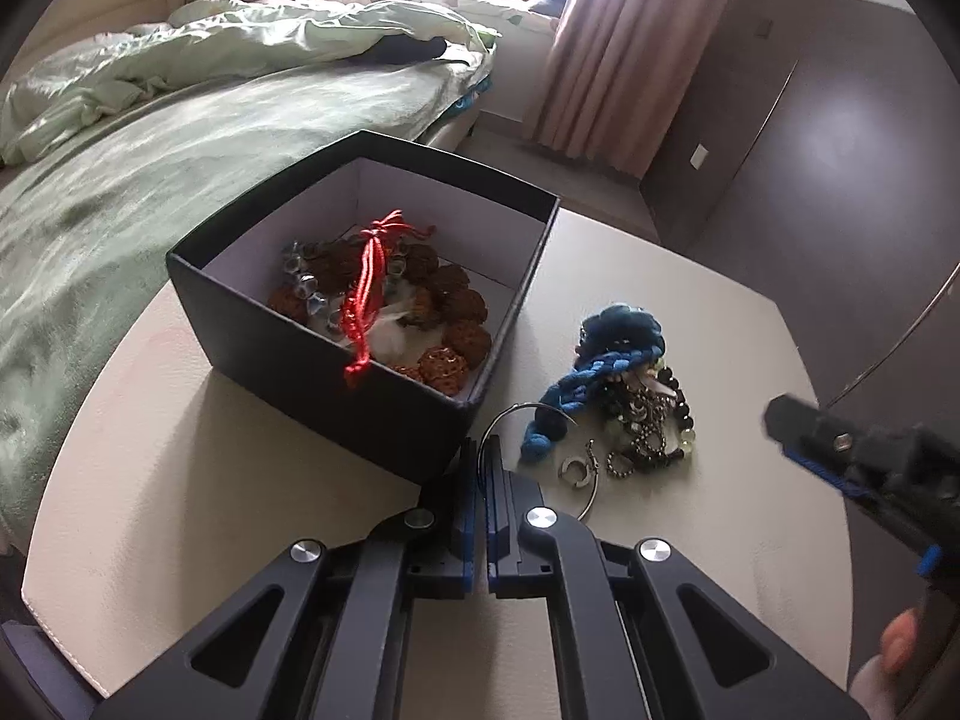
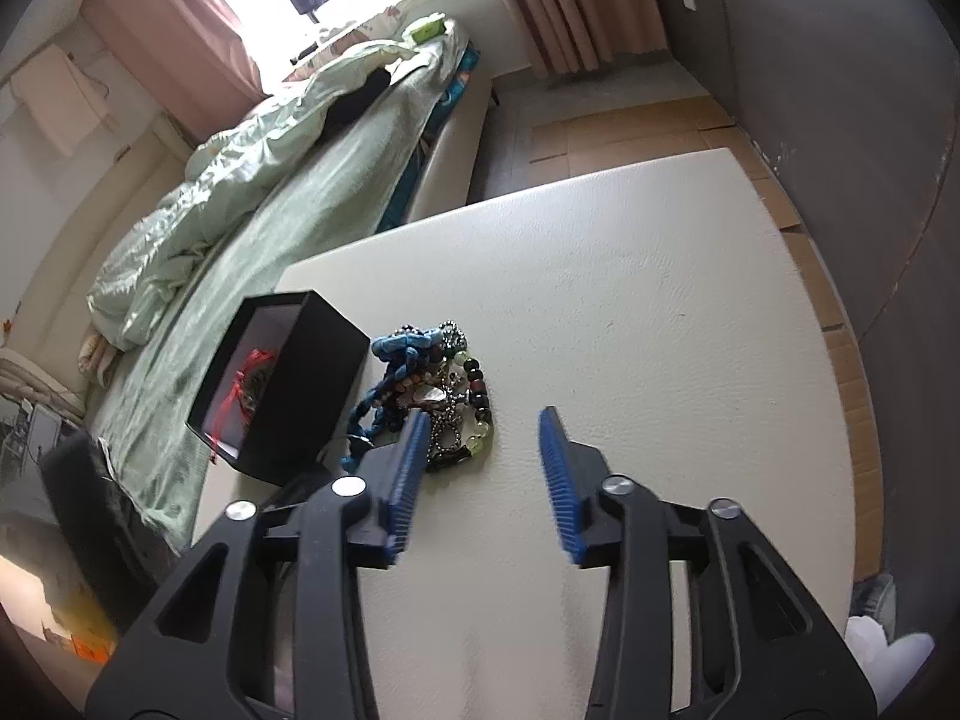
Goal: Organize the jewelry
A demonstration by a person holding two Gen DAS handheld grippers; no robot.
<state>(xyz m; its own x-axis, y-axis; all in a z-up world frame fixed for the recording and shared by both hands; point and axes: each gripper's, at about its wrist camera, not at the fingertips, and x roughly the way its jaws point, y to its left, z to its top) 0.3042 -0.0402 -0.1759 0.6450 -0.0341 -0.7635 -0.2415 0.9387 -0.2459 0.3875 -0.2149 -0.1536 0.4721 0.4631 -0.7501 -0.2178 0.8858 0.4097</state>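
Note:
A black box (image 1: 336, 378) sits on the white table (image 1: 690, 312) and holds brown bead bracelets and a red cord (image 1: 366, 282). My left gripper (image 1: 482, 450) is shut on a thin silver hoop (image 1: 591, 495) right beside the box's near corner. A pile of jewelry (image 1: 624, 396) with a blue braided cord, beads and chains lies to the right. My right gripper (image 2: 486, 420) is open and empty above the table, just right of the pile (image 2: 444, 384); the box (image 2: 300, 396) is to its left.
A bed with a green quilt (image 1: 180, 138) runs along the table's left edge. Pink curtains (image 1: 606, 42) and a dark wardrobe (image 1: 840, 138) stand behind. My right gripper shows at the right of the left wrist view (image 1: 852, 456). Cardboard (image 2: 828, 312) covers the floor.

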